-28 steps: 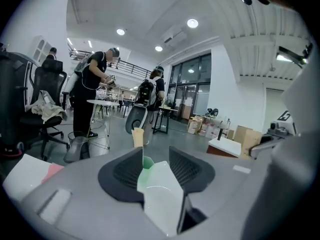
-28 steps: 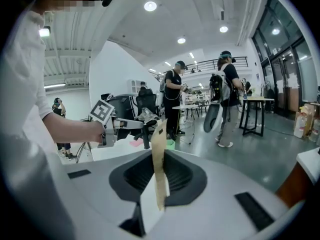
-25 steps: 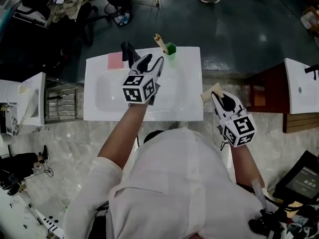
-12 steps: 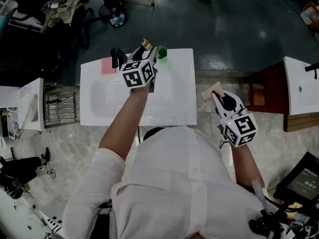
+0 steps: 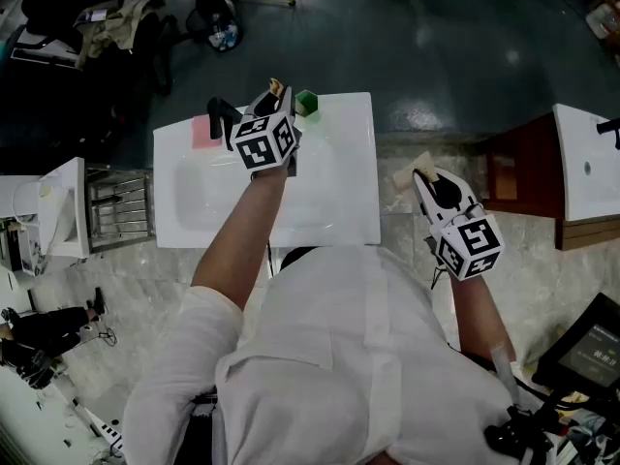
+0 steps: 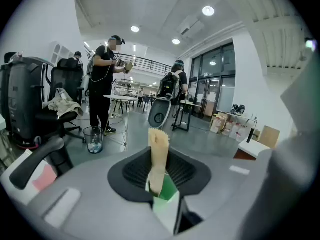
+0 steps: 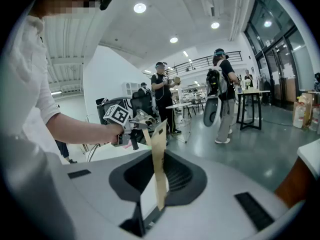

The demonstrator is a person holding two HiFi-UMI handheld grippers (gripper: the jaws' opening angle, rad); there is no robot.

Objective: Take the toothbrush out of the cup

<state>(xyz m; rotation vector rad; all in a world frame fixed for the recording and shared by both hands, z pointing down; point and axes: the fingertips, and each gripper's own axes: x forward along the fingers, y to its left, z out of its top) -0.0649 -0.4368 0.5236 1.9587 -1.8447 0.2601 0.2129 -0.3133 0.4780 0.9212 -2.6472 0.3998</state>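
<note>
Evidently the left gripper (image 5: 276, 103) reaches to the back edge of the sink (image 5: 339, 211) so its closing jaws flank the paper-wrapped toothbrush (image 6: 159, 154), which stands in the green cup (image 6: 167, 193). Whether the pads touch it yet is unclear. The right gripper (image 5: 424, 175) hangs aside, jaws pinching a tan paper strip (image 7: 159, 169).

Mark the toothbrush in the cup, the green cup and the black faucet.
toothbrush (image 6: 159, 151): left gripper view, middle of its tan wrapper.
green cup (image 5: 307, 102): head view, its top.
black faucet (image 6: 35, 164): left gripper view, middle of its black bar.
</note>
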